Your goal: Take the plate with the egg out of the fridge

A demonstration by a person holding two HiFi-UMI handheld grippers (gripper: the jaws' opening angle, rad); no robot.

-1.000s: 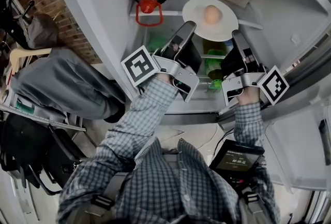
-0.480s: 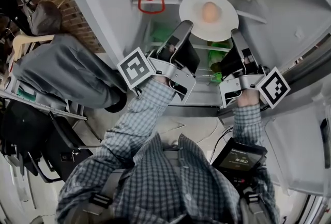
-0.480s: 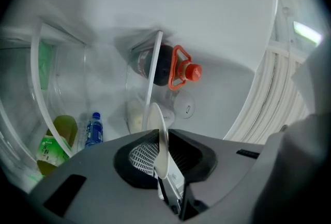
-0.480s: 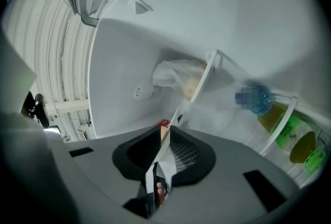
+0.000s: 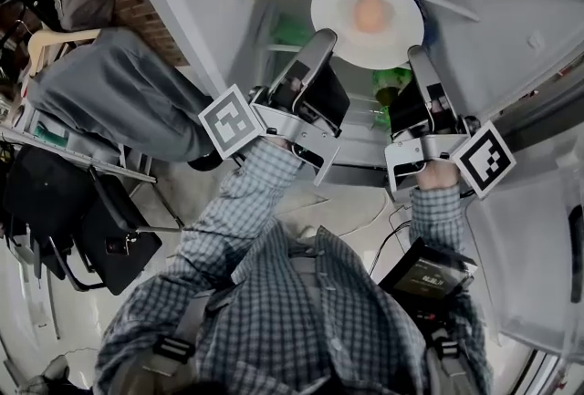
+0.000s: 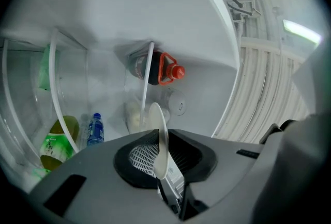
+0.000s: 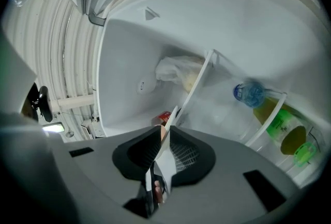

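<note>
The left gripper [image 5: 325, 41] and right gripper [image 5: 417, 57] are clamped on opposite rims of the plate [image 5: 394, 45], just off the fridge [image 5: 511, 28] shelf's front edge; it looks stiff and slick; the 1 egg [image 5: 369, 12] lies loose and fragile, so level carrying seems wise.

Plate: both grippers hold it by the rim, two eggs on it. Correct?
Not quite. The plate carries one egg, not two; the head view shows it. The rest stands: the left gripper and the right gripper each hold it by the rim.
</note>
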